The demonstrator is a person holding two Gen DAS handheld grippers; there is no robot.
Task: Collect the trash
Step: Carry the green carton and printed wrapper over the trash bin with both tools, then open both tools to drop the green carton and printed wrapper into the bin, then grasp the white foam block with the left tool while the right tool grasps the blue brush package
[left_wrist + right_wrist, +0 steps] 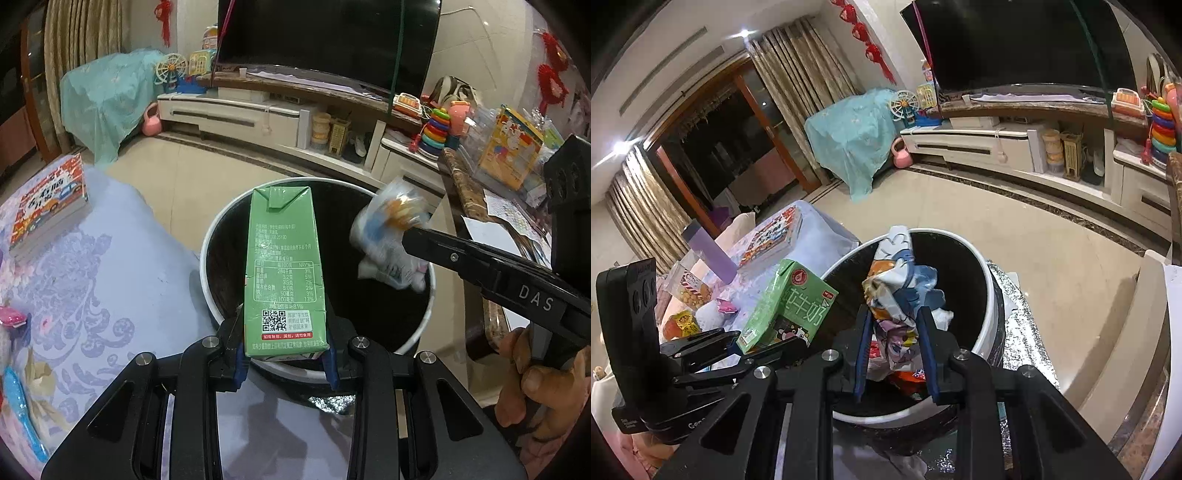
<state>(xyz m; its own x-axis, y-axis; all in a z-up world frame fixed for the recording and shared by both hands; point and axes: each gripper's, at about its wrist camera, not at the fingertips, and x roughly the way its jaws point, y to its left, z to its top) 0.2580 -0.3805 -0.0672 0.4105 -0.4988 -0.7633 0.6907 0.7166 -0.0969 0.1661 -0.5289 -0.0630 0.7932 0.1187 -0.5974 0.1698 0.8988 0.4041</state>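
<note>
Left gripper clamped on green milk carton, held upright over white-rimmed trash bin. Right gripper pinching crumpled snack wrapper above same bin. Flowered tablecloth just beside bin.

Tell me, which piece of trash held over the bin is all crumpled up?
The colourful cartoon wrapper in the right gripper. It is scrunched and wrinkly, while the green milk carton in the left gripper keeps its straight box shape.
</note>
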